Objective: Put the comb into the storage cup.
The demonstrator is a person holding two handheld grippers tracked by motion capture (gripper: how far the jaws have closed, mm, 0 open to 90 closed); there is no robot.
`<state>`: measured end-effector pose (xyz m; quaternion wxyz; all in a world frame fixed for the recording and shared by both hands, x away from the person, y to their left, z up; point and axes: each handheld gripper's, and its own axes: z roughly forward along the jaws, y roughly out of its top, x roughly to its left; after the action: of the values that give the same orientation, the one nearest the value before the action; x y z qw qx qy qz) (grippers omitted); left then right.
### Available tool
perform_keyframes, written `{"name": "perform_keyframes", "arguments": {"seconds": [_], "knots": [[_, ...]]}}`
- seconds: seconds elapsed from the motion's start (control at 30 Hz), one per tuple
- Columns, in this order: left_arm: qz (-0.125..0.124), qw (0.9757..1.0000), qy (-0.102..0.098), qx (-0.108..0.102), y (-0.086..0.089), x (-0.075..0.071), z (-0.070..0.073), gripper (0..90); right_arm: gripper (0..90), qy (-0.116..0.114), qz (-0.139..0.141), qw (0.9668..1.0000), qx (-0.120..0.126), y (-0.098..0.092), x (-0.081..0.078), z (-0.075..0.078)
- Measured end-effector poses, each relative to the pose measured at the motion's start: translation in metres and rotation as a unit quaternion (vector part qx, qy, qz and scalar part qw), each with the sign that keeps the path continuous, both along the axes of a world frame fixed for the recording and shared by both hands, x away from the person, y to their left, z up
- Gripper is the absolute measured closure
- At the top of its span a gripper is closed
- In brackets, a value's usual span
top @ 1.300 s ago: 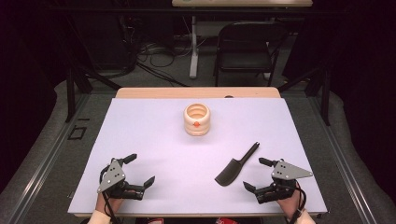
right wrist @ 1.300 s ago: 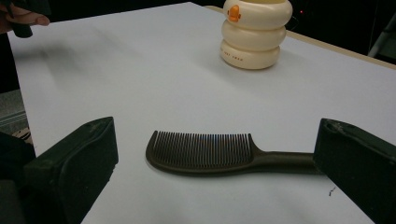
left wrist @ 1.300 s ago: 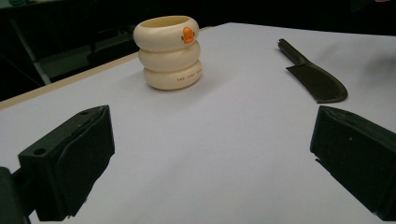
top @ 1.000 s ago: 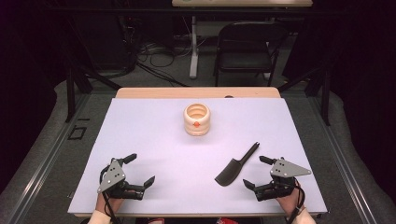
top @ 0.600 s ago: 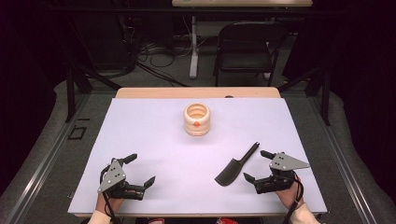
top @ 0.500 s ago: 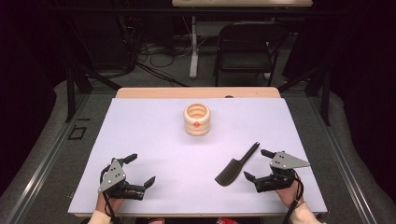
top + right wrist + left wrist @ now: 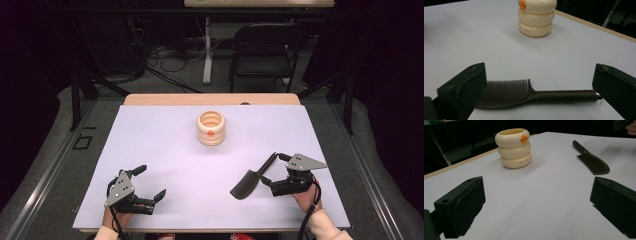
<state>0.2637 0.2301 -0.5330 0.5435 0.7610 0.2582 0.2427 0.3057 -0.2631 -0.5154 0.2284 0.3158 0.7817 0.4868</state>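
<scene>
A dark comb (image 7: 250,180) lies flat on the white table (image 7: 165,145), right of centre, its handle pointing away and to the right. My right gripper (image 7: 272,168) is open right beside it. In the right gripper view the comb (image 7: 524,93) lies crosswise between the two jaws, toothed head by the left one and handle tip by the right one. A cream cup made of stacked rings with an orange mark (image 7: 210,128) stands upright past the middle of the table. My left gripper (image 7: 150,181) rests open near the front left with nothing in it.
In the left gripper view the ringed cup (image 7: 514,147) and the comb (image 7: 591,162) lie ahead, across bare table. A folding chair (image 7: 265,47) and cables sit on the floor beyond the far edge. Metal rails run along both sides of the table.
My right gripper has moved forward and to the left, up to the comb, and stayed open. The left gripper, comb and cup have not moved.
</scene>
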Motion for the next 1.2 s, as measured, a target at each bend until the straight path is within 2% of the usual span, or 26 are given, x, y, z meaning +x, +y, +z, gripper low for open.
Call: {"name": "perform_keyframes", "arguments": {"seconds": [0.6, 1.2], "knots": [[0.003, 1.0, 0.001, -0.001, -0.001, 0.001, 0.0, 0.0, 0.0, 0.017, -0.013, 0.9997, -0.012, 0.001, 0.033, -0.002], [0.004, 1.0, -0.001, -0.001, -0.001, 0.001, 0.0, 0.0, 0.0, 0.038, -0.02, 0.9988, -0.022, -0.002, 0.058, -0.006]]}}
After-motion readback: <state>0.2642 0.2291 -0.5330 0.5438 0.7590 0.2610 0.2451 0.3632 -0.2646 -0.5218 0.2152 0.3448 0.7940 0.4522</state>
